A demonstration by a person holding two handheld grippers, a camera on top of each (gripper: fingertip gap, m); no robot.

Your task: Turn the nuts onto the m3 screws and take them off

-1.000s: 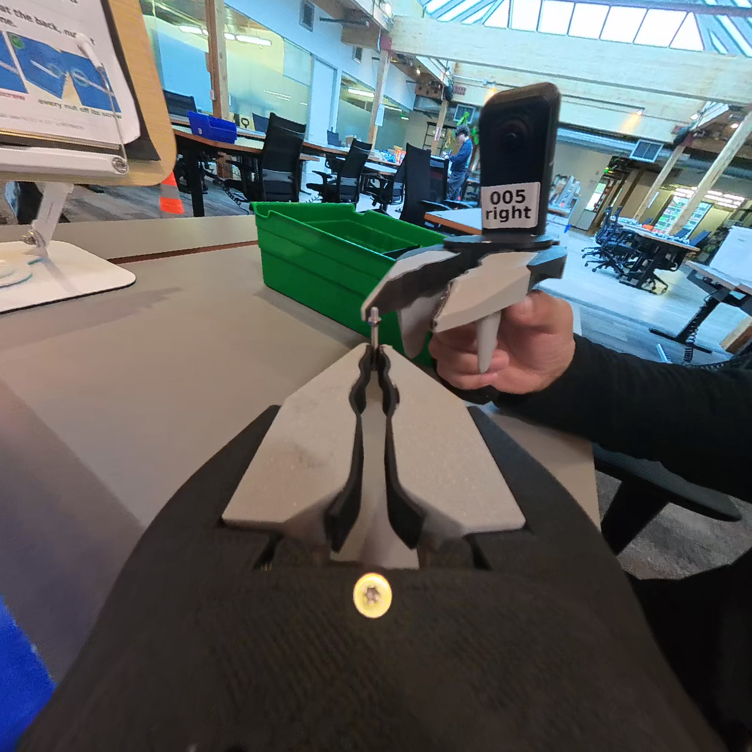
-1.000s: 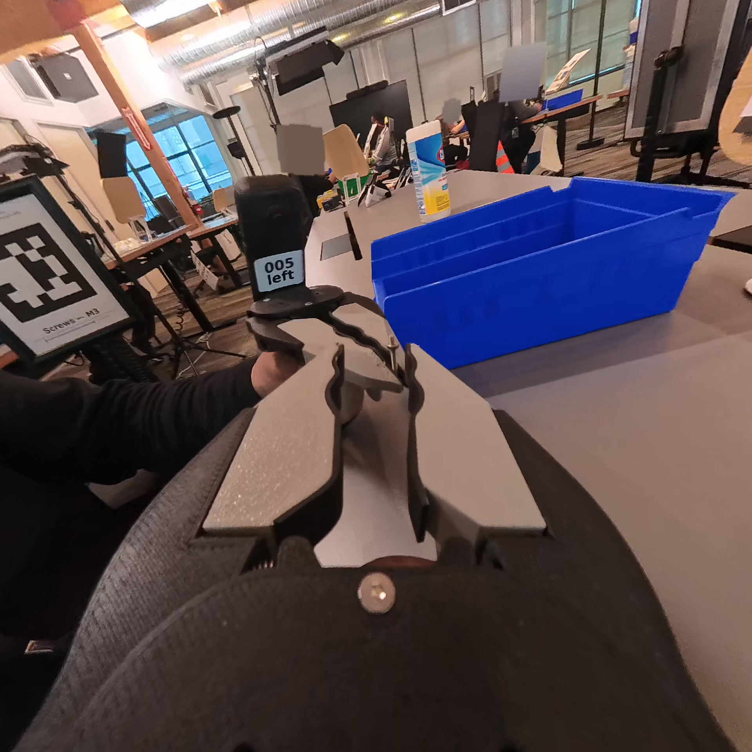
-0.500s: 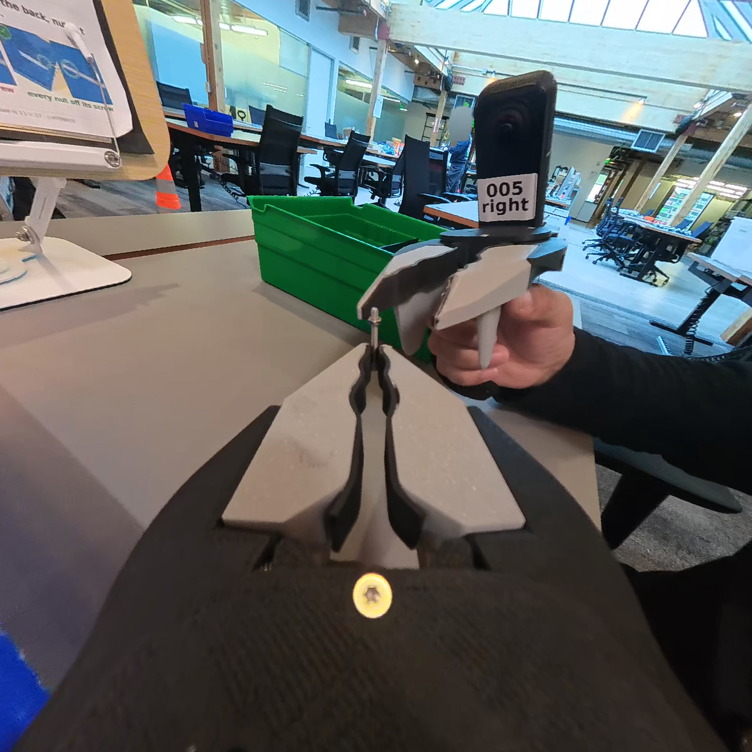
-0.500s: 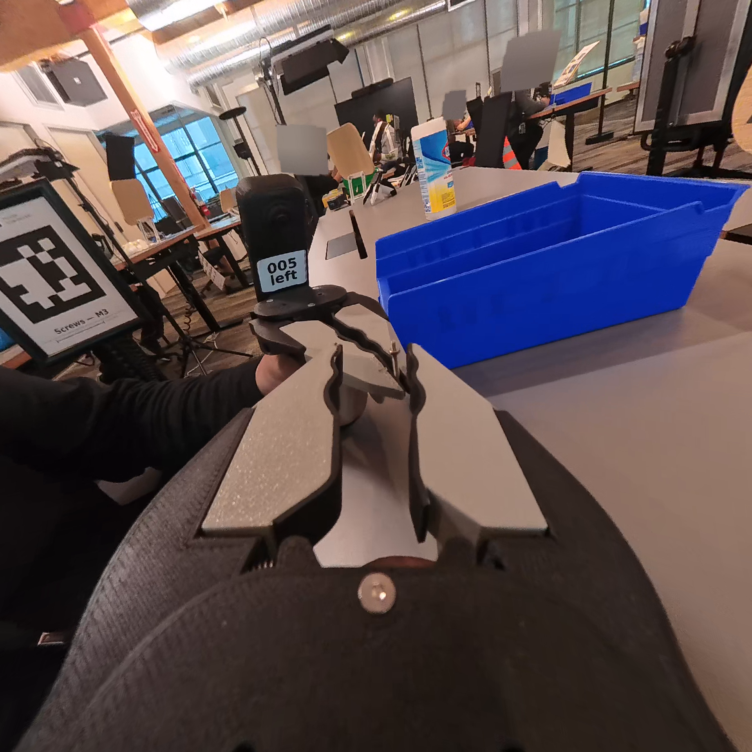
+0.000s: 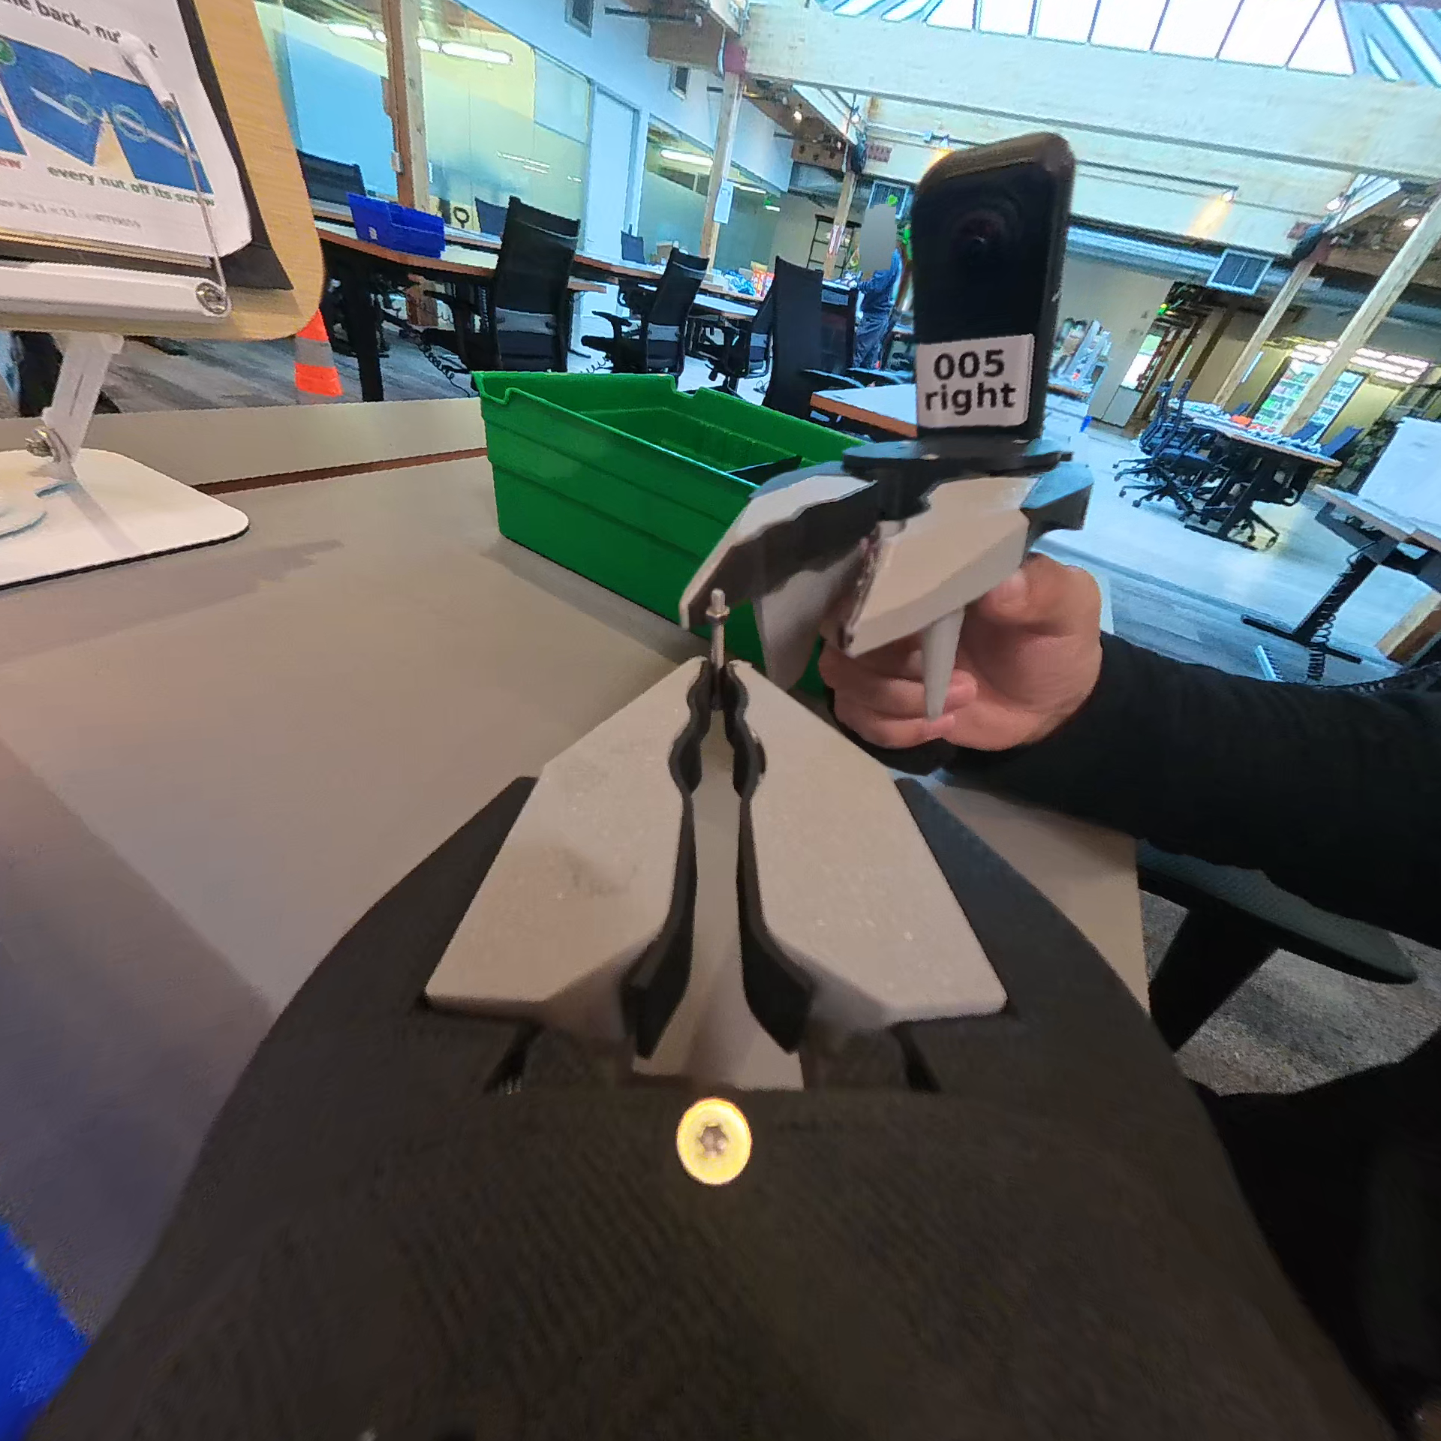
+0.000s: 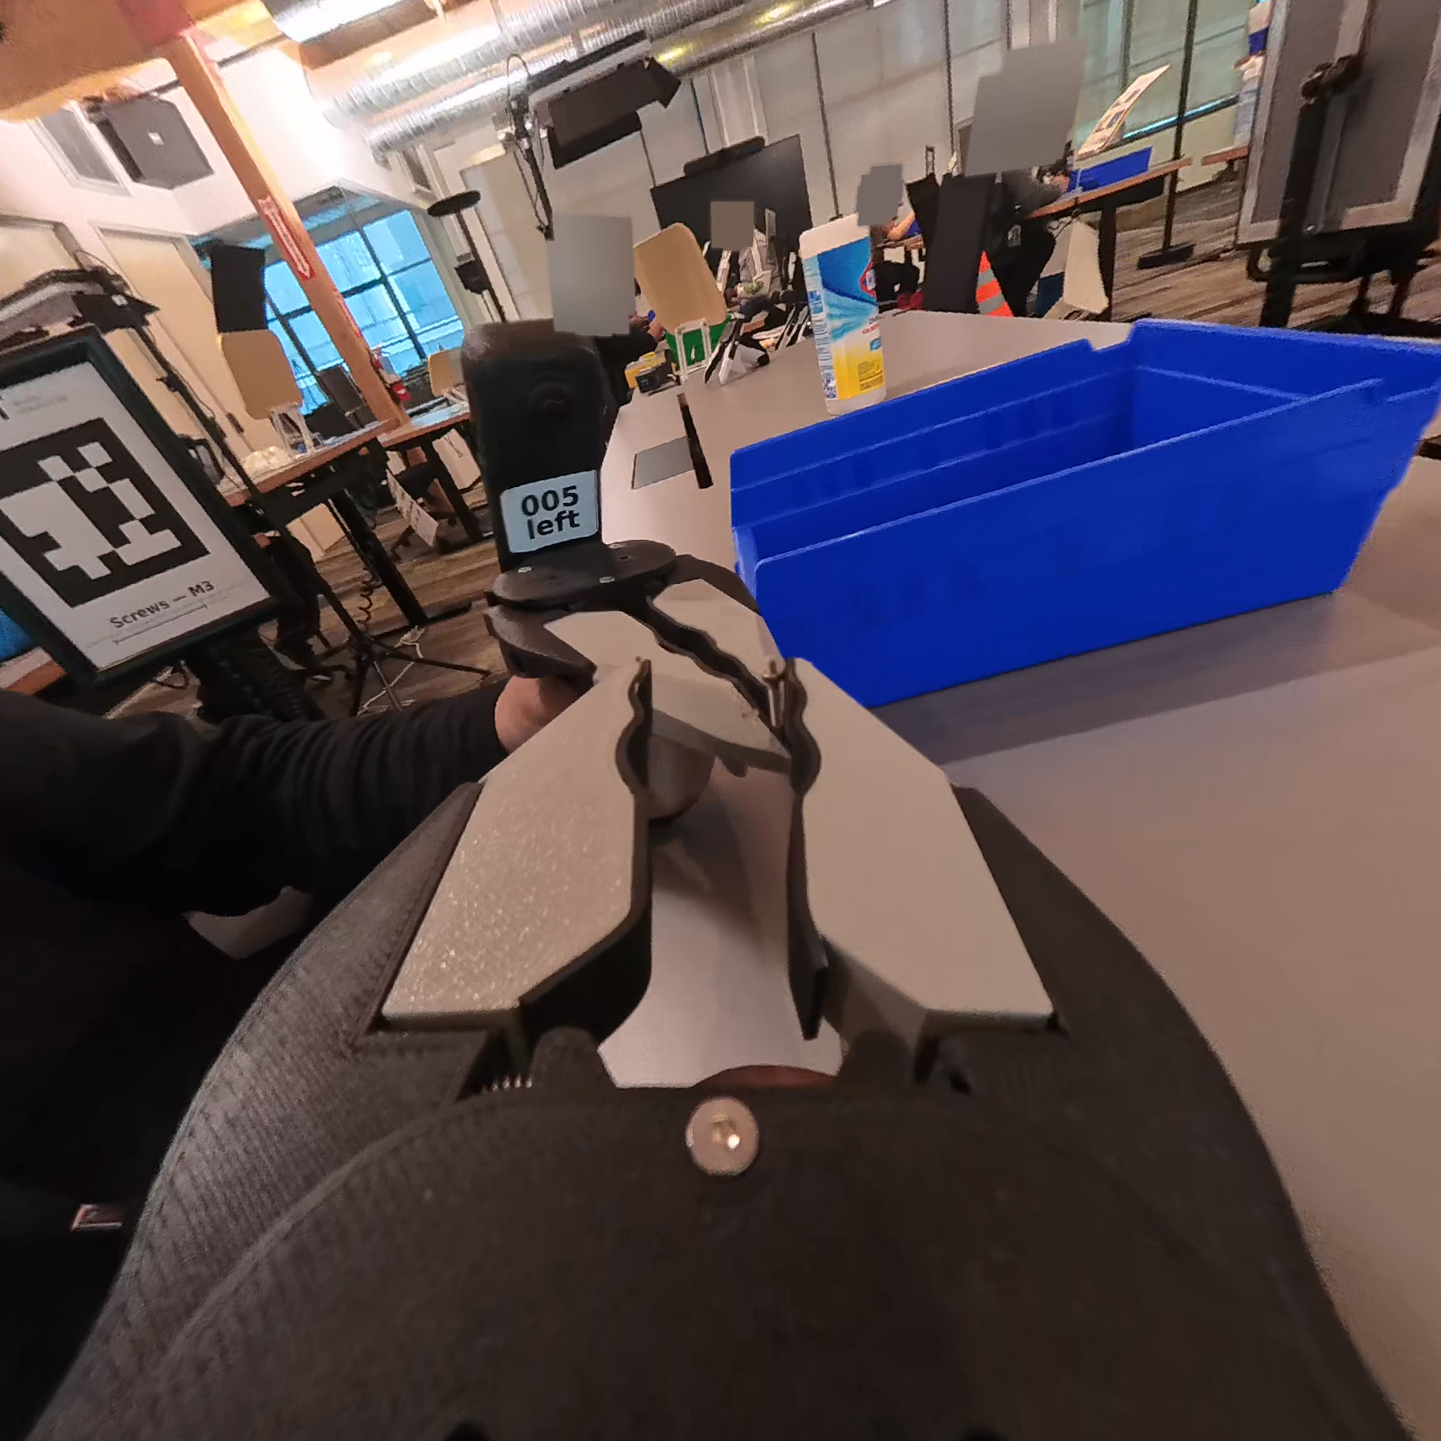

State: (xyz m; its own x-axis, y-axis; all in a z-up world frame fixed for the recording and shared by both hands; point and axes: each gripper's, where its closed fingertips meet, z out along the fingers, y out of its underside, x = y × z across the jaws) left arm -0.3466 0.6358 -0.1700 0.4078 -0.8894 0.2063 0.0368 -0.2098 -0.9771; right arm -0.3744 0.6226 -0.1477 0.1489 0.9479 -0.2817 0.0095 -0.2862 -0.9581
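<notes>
My left gripper point(image 5: 716, 677) is shut on a small M3 screw point(image 5: 716, 635) that stands upright out of its fingertips. A small wider piece sits near the screw's top; I cannot tell whether it is the nut or the head. My right gripper point(image 6: 713, 677) is open, with its fingers either side of the left gripper's tips. The screw point(image 6: 772, 688) stands right beside its right finger. In the left wrist view the right gripper point(image 5: 737, 624) reaches in from the right, held by a hand point(image 5: 990, 663) in a black sleeve.
Both grippers hover above a grey table point(image 5: 312, 663). A green bin point(image 5: 624, 483) stands behind the screw and a blue bin point(image 6: 1092, 530) on the other side. A sheet on a stand point(image 5: 101, 156), a marker board point(image 6: 101, 507) and a wipes canister point(image 6: 846, 320) stand around. Left and right tips are no more than a few centimetres apart.
Both grippers have shifted only slightly. The left stays shut on the screw and the right stays open around it.
</notes>
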